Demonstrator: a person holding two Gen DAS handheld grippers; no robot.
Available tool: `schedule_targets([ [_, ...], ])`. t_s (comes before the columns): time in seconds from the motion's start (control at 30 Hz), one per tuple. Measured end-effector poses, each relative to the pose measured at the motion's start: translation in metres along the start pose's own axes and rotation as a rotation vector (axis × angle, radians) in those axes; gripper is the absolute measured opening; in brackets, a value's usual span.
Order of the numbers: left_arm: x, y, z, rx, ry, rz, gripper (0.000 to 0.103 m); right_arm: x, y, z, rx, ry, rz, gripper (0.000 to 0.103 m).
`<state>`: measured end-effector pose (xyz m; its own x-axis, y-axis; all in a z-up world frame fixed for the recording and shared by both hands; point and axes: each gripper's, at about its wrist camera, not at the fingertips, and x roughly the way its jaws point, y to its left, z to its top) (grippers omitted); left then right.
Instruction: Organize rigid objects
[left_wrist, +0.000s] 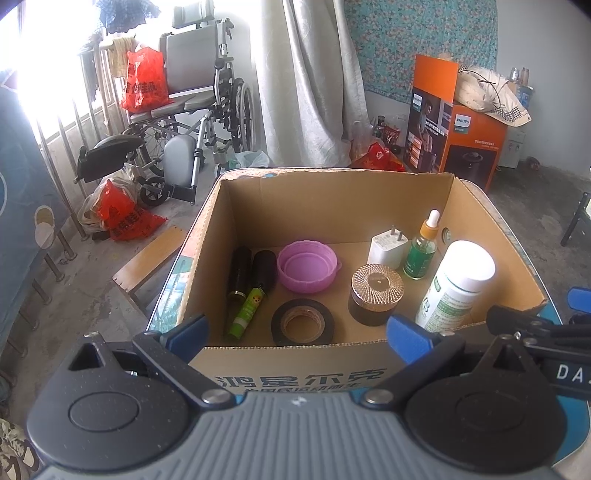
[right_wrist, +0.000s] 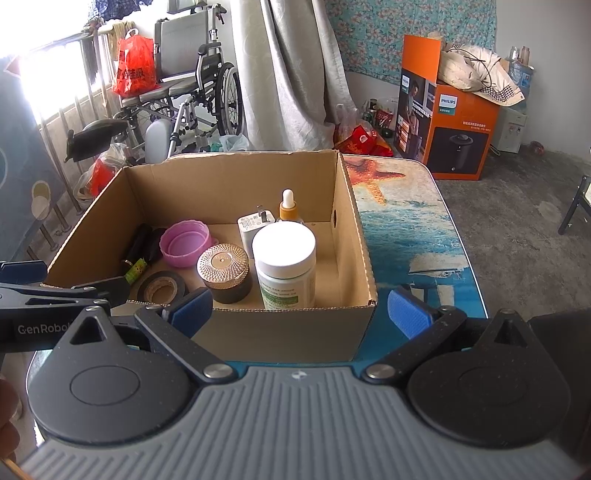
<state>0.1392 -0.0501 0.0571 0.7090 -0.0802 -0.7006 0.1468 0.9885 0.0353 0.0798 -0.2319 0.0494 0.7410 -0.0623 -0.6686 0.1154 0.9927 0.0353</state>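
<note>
An open cardboard box (left_wrist: 295, 360) (right_wrist: 288, 328) stands on a table. In it are a white-capped bottle (left_wrist: 456, 286) (right_wrist: 286, 267), a dark jar with a ribbed gold lid (left_wrist: 375, 293) (right_wrist: 223, 267), a black tape roll (left_wrist: 303, 322) (right_wrist: 160, 286), a purple lid (left_wrist: 307, 266) (right_wrist: 184, 243), two dark tubes with green ends (left_wrist: 251, 288) (right_wrist: 138, 254), a white charger (left_wrist: 388, 245) (right_wrist: 253, 227) and a green dropper bottle (left_wrist: 423, 247) (right_wrist: 288, 206). My left gripper (left_wrist: 299, 338) is open and empty at the box's near wall. My right gripper (right_wrist: 301, 312) is open and empty at the box's near right corner.
The table has a blue sea-print cover with a starfish (right_wrist: 406, 229). Behind stand a wheelchair (left_wrist: 192, 110), red bags (left_wrist: 144, 79), a curtain (left_wrist: 306, 81) and an orange Philips box (right_wrist: 450, 122). A wooden stool (left_wrist: 147, 258) stands left of the table.
</note>
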Motion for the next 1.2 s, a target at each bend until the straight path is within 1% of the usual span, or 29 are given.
schedule_targets([
  [1.2, 0.0005, 0.001, -0.0004, -0.002, 0.002, -0.001, 0.103, -0.0016, -0.0003, -0.002, 0.002, 0.002, -0.002, 0.102],
])
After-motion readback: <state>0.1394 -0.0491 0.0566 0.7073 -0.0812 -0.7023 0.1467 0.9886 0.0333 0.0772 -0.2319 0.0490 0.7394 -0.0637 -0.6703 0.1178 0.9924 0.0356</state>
